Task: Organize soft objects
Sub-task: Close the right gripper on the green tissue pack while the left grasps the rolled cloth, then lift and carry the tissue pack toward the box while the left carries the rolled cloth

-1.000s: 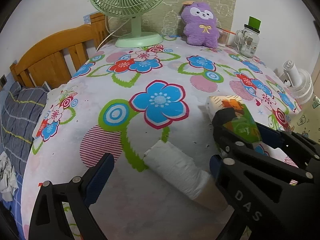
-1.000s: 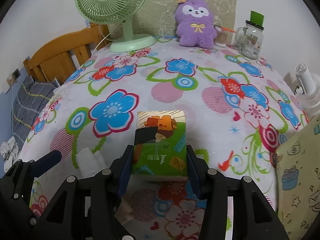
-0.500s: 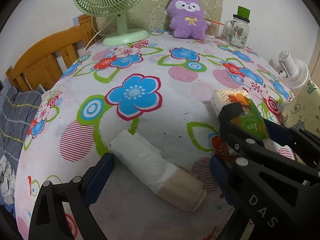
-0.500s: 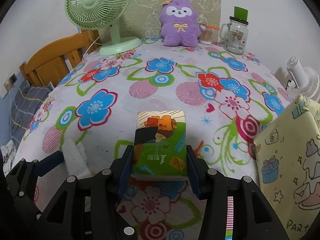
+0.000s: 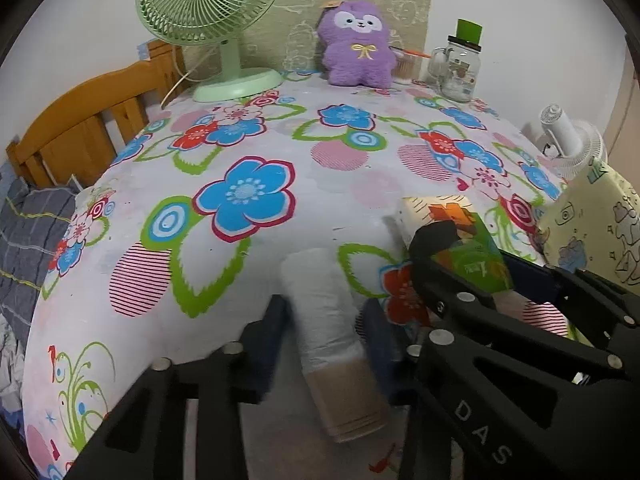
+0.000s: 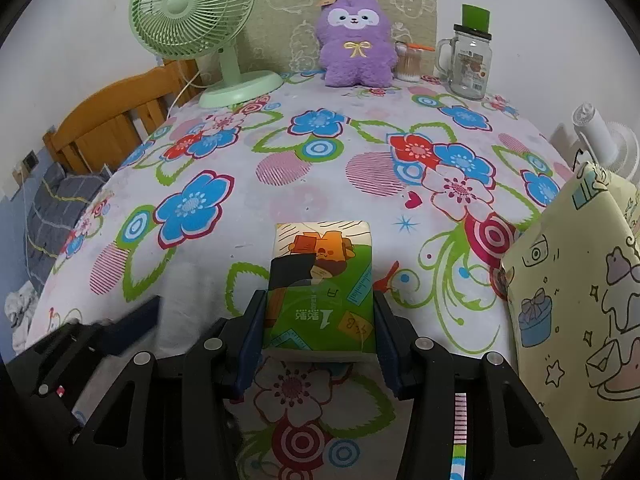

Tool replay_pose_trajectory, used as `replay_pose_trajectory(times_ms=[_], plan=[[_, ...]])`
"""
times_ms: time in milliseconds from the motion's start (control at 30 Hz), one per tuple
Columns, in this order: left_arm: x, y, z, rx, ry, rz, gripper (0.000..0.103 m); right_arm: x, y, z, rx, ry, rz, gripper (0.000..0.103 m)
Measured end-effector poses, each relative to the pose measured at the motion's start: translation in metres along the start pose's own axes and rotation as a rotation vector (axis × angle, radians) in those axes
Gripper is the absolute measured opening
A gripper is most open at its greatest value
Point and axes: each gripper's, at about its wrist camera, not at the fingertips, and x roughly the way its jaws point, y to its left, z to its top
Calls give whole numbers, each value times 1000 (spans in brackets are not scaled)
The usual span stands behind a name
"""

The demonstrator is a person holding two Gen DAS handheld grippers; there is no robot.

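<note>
A white rolled cloth (image 5: 316,280) with a beige end lies on the flowered tablecloth (image 5: 240,288) near the front edge. My left gripper (image 5: 324,316) straddles it, its jaws closing, and the blurred blue pads (image 5: 278,322) touch both sides of the roll. My right gripper (image 6: 320,312) is shut on a green and orange tissue pack (image 6: 324,264), held just above the cloth. The left wrist view also shows that pack (image 5: 468,248), to the right of the roll. A purple plush toy (image 6: 354,48) sits at the back of the table.
A green desk fan (image 5: 208,12) stands at the back left and a glass jar with a green lid (image 6: 468,64) at the back right. A yellow printed bag (image 6: 572,300) rises at the right edge, with a white fan (image 6: 600,144) behind it. A wooden bedframe (image 5: 80,128) borders the left side.
The left jaws went from wide open to closed against the roll, which now lies along the gripper's line. Both grippers drew back toward the near table edge; the yellow bag came into view.
</note>
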Motion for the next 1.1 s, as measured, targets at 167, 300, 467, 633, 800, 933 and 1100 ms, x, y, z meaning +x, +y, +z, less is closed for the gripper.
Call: replay_pose_trajectory(times_ms=[167,300,467,633,800,933,1100], plan=[[-3,-3,-2,-3,-3,-2,24,-3,-1,-2,2,-5,-7,53],[-7,-5,-4,-6,-8,-9,22,-9,-2,-3,-1,-15,-8,53],[-14,-10,-4,1,-22,-7,22,-17,-5,-4,4,-30,-5,53],[-24,-14,-4,5,-42,-8,22,-28,-7,-6,4,-51,-2,53],[-35,-19,-5,14,-64,-8,22,-40,-10,-6,4,-74,1,53],[-47,-23,-3,19,-87,-9,22,-53,-11,-6,6,-99,2,53],[-62,-27,-2,23,-121,-6,22,-70,-13,-5,2,-137,5,53]])
